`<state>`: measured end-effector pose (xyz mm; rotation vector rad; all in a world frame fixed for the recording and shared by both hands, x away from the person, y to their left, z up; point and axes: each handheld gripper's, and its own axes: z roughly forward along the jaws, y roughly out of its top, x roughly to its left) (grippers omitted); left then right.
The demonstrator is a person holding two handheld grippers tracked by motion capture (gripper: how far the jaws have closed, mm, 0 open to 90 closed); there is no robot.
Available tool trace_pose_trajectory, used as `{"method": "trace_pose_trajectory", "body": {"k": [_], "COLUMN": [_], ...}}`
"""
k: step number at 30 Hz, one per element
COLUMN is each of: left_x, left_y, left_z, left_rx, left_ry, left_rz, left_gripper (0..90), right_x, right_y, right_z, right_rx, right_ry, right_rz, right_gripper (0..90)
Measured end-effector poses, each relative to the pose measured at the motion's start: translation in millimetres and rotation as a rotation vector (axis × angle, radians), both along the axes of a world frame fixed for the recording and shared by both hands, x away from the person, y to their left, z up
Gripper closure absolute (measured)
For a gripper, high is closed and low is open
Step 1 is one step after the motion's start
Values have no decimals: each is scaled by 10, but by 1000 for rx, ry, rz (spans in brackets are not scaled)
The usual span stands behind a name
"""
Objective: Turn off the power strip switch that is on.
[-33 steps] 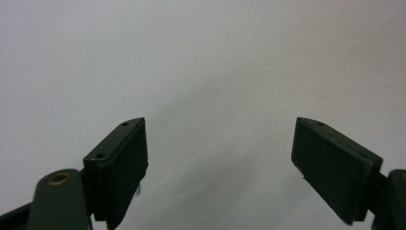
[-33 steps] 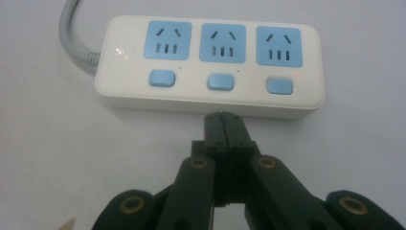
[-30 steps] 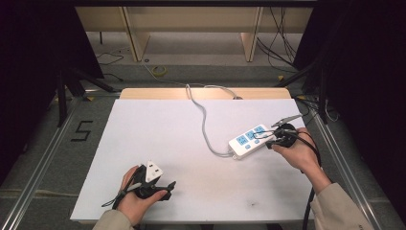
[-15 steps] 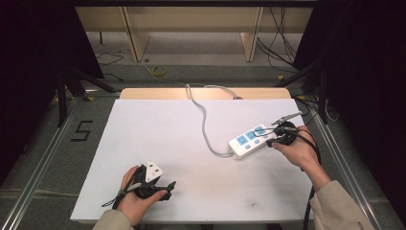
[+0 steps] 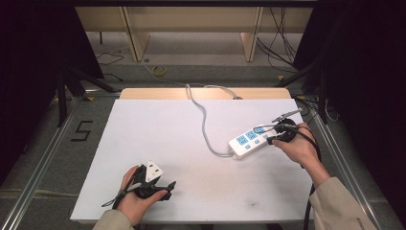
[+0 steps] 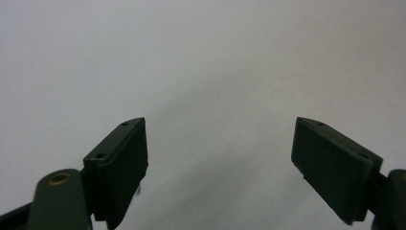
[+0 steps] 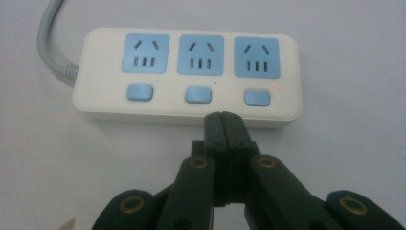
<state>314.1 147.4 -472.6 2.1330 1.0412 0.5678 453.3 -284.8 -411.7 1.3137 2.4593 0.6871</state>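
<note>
hovering with the right gripper (image 7: 223, 117) pinched fully together on nothing, tips sitting just short of the near edge of the power strip (image 7: 189, 74), between its middle switch (image 7: 198, 94) and the switch (image 7: 257, 97) to the right of the tips. glowing a small red light (image 7: 274, 86) just above that switch, the other two dark. judging the step in hand as pressing a switch with the closed tips as a single poker. doing it well likely meaning shifting sideways until centred on one switch, coming down square rather than at a slant, and pressing gently so the light strip is not sliding away toward its grey cord (image 5: 205, 125) on the far side. resting the left gripper (image 6: 218, 158) spread wide over bare white table (image 5: 182, 124), gripping nothing, well apart from the strip; possibly bringing it across to steady the strip's far end if the strip is skidding.
</note>
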Motion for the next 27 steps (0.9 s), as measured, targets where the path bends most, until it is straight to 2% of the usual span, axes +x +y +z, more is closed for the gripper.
{"method": "trace_pose_trajectory", "body": {"k": [16,27], "left_x": [0,-1], "left_y": [1,3], "left_z": [0,0], "left_rx": [2,6], "left_ry": [0,4], "left_rz": [0,-3], "left_gripper": [198,198], "right_x": [102,173], "right_y": [1,4], "right_z": [-64,-47], "right_rx": [-9,-16], "right_ry": [21,24], "right_rz": [-7,-21], "right_gripper": [900,900]}}
